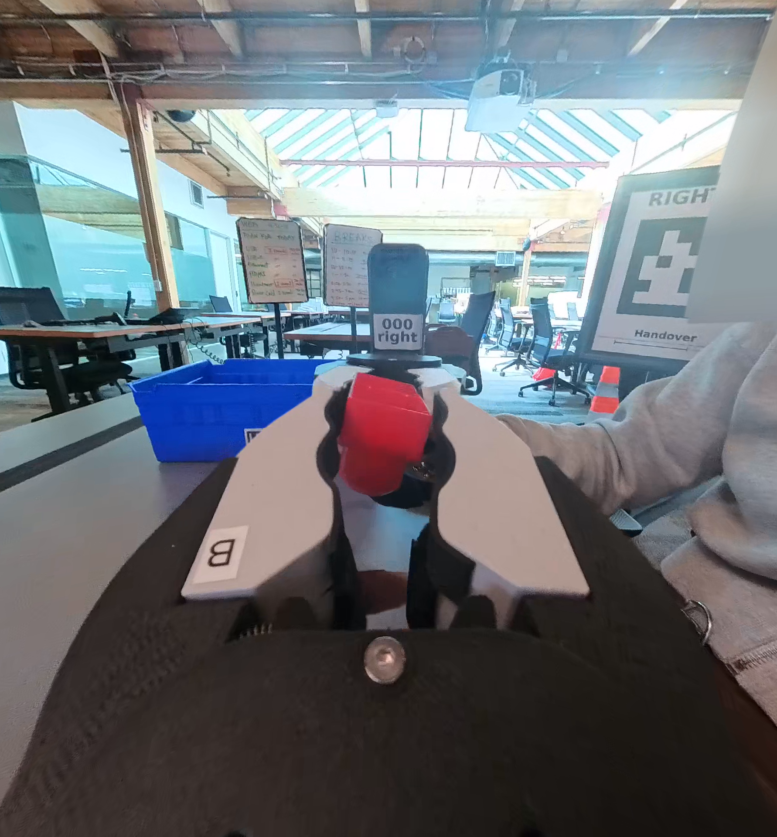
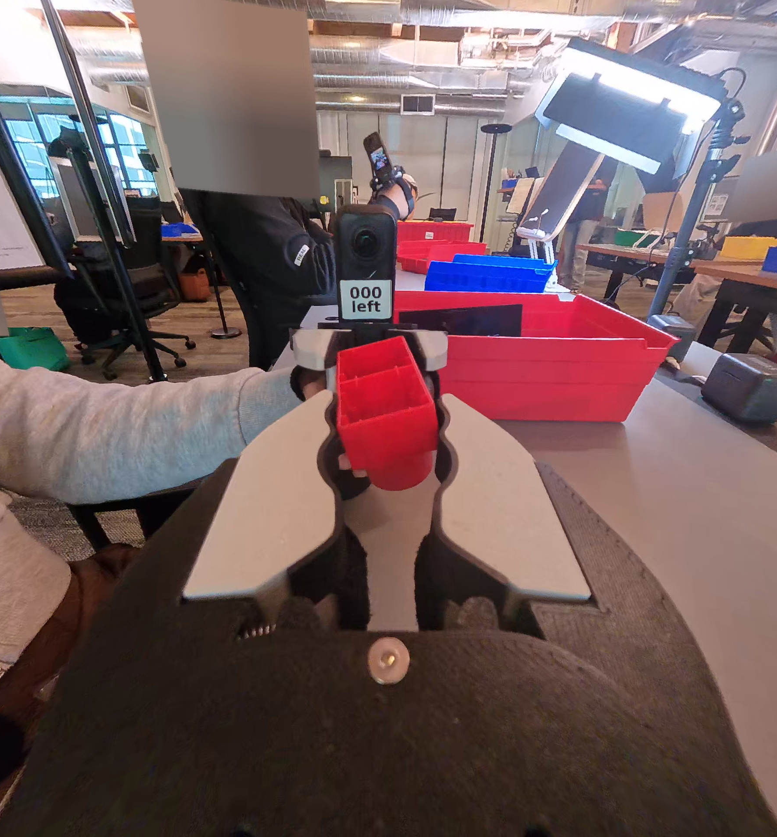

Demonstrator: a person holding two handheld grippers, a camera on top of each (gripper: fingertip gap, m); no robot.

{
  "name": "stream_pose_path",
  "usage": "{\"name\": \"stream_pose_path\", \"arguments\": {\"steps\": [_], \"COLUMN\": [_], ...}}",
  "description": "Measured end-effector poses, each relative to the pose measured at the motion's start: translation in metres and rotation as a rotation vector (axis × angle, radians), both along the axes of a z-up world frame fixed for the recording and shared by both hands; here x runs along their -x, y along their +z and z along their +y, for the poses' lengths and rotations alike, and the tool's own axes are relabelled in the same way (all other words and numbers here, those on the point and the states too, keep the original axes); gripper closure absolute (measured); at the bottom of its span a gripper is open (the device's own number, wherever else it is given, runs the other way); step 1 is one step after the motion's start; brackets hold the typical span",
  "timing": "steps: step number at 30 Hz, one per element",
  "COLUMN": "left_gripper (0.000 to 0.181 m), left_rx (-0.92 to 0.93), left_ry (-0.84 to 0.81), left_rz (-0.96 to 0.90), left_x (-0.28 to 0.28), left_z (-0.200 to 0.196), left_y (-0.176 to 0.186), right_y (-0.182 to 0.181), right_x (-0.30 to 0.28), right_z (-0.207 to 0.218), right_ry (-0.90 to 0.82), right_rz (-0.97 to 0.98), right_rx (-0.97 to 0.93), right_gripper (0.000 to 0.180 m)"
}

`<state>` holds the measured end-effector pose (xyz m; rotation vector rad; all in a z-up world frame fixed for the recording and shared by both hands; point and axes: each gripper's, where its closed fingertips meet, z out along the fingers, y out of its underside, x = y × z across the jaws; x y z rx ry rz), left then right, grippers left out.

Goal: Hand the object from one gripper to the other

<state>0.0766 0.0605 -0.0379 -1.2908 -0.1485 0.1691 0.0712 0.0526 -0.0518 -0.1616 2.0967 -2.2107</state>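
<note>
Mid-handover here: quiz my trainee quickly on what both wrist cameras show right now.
1. True or false: the red object rests on the table.
2. In the left wrist view, the bin on the table ahead is: A blue, B yellow, C green.
3. Fill in: the fingers of ___ flank the red object.
Key: 1 false, it is in the air above the table; 2 A; 3 both, the left gripper and the right gripper.

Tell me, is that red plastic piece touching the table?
Apart. In the right wrist view the red plastic piece hangs between two facing grippers, with bare table well below and beside it.
</note>
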Motion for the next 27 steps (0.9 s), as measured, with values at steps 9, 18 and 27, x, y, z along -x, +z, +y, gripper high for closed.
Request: {"name": "stream_pose_path", "arguments": {"steps": [9,18,27], "left_gripper": [0.144,0.144,0.094], "left_rx": [-0.181,-0.139,-0.062], "left_ry": [-0.123,-0.183,0.068], "left_rz": [-0.247,-0.404,0.087], "left_x": [0.005,0.009,0.002], "left_z": [-0.020,-0.010,-0.005], "left_y": [0.015,0.001,0.011], "right_y": [0.012,-0.009,0.016], "right_x": [-0.006,0.004,0.000], "right_z": [-0.005,-0.018,0.001], "right_ry": [-0.255,-0.440,-0.083], "right_rz": [0.688,1.214,0.157], "right_rx": [0.179,0.006,0.125], "right_gripper": [0.097,0.130,0.131]}}
